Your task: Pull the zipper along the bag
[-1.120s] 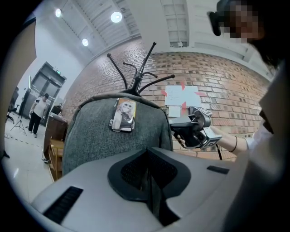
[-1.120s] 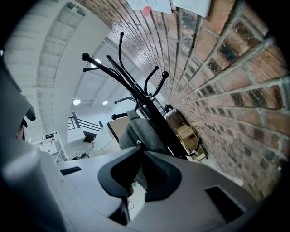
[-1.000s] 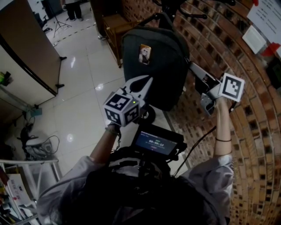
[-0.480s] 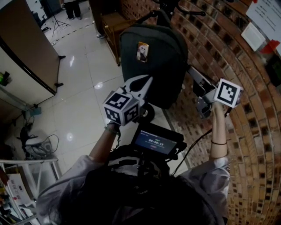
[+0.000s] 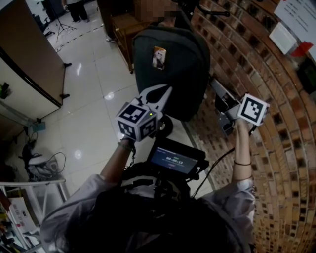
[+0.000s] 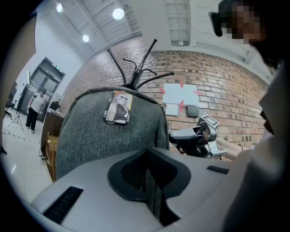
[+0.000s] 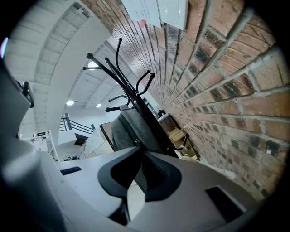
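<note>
A dark grey backpack (image 5: 170, 74) with a picture patch (image 5: 159, 57) hangs from a black coat rack beside the brick wall. My left gripper (image 5: 165, 90) is held in front of the bag's lower front, jaws shut with nothing in them; its own view has the bag (image 6: 108, 140) just ahead. My right gripper (image 5: 213, 82) is at the bag's right side, between bag and wall, shut and empty. In the right gripper view the bag's side (image 7: 129, 127) shows beyond the right gripper (image 7: 142, 153), with a small metal piece (image 7: 136, 142) on it just past the tips. The right gripper (image 6: 176, 137) also shows in the left gripper view.
The brick wall (image 5: 276, 163) runs close along the right, with papers (image 5: 296, 15) pinned on it. Coat rack hooks (image 6: 136, 68) stick out above the bag. A wooden cabinet (image 5: 123, 29) stands behind the bag. Glossy floor (image 5: 94, 108) lies to the left, with a person (image 6: 34, 108) far off.
My right gripper has slid a little down and back toward me along the bag's right side. The left gripper has stayed where it was.
</note>
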Demonstrator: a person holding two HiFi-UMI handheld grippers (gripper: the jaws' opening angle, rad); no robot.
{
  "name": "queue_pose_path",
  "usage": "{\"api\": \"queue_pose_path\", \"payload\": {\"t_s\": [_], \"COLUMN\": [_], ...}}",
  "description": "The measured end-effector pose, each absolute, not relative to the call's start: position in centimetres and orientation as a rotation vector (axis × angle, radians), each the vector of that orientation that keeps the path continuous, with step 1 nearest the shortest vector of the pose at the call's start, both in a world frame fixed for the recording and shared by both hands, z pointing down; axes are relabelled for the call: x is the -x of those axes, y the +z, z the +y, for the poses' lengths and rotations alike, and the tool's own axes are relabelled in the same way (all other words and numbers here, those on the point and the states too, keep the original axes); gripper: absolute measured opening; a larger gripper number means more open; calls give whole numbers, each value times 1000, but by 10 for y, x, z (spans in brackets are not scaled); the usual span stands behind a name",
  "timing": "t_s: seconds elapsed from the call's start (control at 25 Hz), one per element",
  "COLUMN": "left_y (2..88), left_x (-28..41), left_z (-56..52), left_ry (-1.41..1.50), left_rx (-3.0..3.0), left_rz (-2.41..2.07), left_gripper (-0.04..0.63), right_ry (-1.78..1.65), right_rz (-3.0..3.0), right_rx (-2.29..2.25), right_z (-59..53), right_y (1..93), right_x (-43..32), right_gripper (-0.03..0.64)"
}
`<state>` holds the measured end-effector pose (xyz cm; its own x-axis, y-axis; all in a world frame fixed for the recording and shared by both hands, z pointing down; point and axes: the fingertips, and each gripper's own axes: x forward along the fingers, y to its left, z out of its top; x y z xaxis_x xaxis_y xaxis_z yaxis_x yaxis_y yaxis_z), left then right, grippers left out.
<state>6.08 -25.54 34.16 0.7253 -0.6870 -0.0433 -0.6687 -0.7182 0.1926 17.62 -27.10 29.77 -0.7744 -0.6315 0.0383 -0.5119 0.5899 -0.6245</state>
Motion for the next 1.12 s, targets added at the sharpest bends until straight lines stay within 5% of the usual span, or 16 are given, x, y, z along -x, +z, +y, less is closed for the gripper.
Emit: {"api": "queue_pose_path", "payload": {"t_s": [1.12], "left_y": [354], "left_x": [-75], "left_z": [-257], "left_ry": [-83], "left_rx": [-2786], "left_rz": [-1045], "left_gripper": [6], "right_ry": [-1108], "right_rz": [2542], "right_rx": [1358], "right_z": [-261], "right_y": [419], "right_x": [-213], "right_gripper": [23]}}
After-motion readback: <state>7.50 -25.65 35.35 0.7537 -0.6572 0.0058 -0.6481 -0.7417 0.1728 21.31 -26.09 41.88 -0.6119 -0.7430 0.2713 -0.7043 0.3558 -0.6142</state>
